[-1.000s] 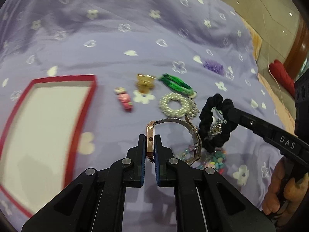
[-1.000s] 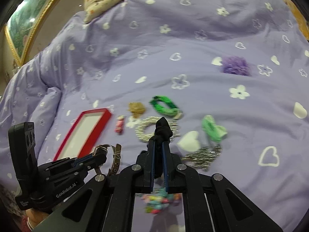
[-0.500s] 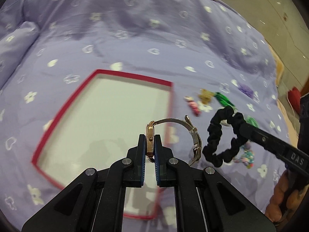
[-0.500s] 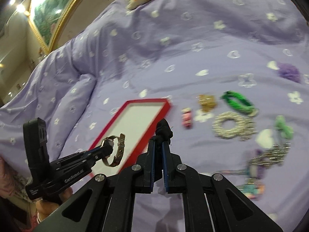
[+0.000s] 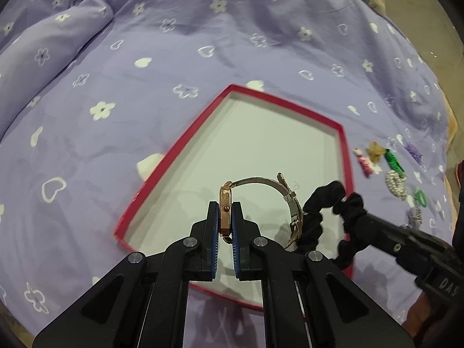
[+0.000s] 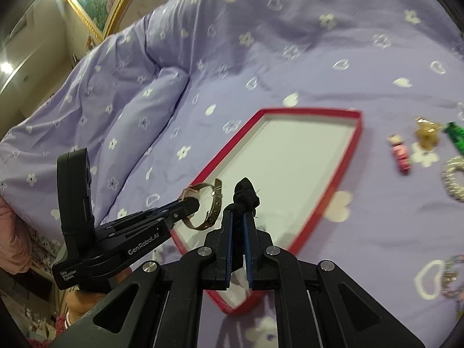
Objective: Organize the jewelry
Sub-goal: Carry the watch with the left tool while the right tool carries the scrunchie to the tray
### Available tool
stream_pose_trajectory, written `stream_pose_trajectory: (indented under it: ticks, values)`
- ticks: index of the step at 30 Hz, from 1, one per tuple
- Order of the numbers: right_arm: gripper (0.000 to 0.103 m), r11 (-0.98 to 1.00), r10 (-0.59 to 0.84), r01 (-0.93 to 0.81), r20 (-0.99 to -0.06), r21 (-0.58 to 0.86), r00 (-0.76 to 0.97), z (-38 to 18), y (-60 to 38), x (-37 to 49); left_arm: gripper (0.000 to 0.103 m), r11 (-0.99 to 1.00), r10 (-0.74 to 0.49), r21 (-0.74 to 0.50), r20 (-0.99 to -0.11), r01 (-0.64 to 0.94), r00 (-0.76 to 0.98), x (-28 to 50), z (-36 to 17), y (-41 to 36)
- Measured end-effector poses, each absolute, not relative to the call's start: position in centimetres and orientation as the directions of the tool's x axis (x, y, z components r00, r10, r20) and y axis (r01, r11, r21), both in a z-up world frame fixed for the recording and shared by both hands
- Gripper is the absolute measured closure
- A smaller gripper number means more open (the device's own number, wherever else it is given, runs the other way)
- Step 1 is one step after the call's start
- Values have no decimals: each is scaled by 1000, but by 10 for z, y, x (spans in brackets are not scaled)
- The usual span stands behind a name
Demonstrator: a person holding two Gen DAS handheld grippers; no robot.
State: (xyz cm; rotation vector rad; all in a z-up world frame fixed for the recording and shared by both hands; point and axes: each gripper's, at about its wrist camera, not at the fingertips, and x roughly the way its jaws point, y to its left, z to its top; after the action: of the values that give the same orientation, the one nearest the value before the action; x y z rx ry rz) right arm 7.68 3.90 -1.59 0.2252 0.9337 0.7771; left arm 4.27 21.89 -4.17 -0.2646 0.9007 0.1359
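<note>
My left gripper (image 5: 225,211) is shut on a rose-gold wristwatch (image 5: 224,214) with a mesh band (image 5: 290,200), held above the near part of a red-rimmed white tray (image 5: 345,150). My right gripper (image 6: 237,220) is shut on a black scrunchie (image 6: 246,192), held above the tray's (image 6: 352,156) near end. In the left wrist view the scrunchie (image 5: 316,220) hangs just right of the watch band. In the right wrist view the watch (image 6: 203,206) and left gripper (image 6: 190,203) are just left of the scrunchie.
The tray lies on a purple bedspread (image 5: 203,43) with white hearts and flowers. Right of the tray lie loose pieces: a pink clip (image 6: 401,156), a gold charm (image 6: 426,136), a green hair tie (image 5: 393,161), a pearl bracelet (image 5: 395,184). A pillow bulge (image 6: 139,110) is at left.
Both grippers have swung left from above the loose jewelry to above the tray, carrying the watch and the scrunchie. The tray now sits centred under them.
</note>
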Motion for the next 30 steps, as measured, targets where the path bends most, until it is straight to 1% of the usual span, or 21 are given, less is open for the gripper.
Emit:
stream_pose_trajectory:
  ticks: [8, 12, 18, 22, 27, 29, 30]
  values:
    - [97, 726, 640, -505, -727, 466, 250, -52, 59, 79, 96, 958, 21, -150, -816, -246, 578, 46, -56, 226]
    - [97, 734, 609, -533, -756, 422, 240, -52, 59, 77, 96, 960, 22, -141, -825, -243, 565, 48, -58, 222]
    - [97, 764, 525, -561, -812, 317, 256, -50, 38, 72, 96, 970, 11, -126, -833, -209, 554, 46, -58, 210]
    - [97, 793, 476, -546, -834, 270, 279, -46, 12, 74, 96, 981, -11, -115, -841, -158, 541, 41, -59, 196]
    - [96, 779, 499, -549, -830, 302, 251, -45, 3, 75, 95, 988, -29, -103, -855, -116, 517, 39, -63, 177]
    - [91, 781, 488, -557, -832, 283, 263, -43, 7, 72, 94, 990, -21, -90, -859, -111, 512, 40, -63, 173]
    - [91, 783, 481, -560, -834, 271, 269, -43, 10, 71, 94, 990, -15, -84, -859, -111, 511, 40, -63, 173]
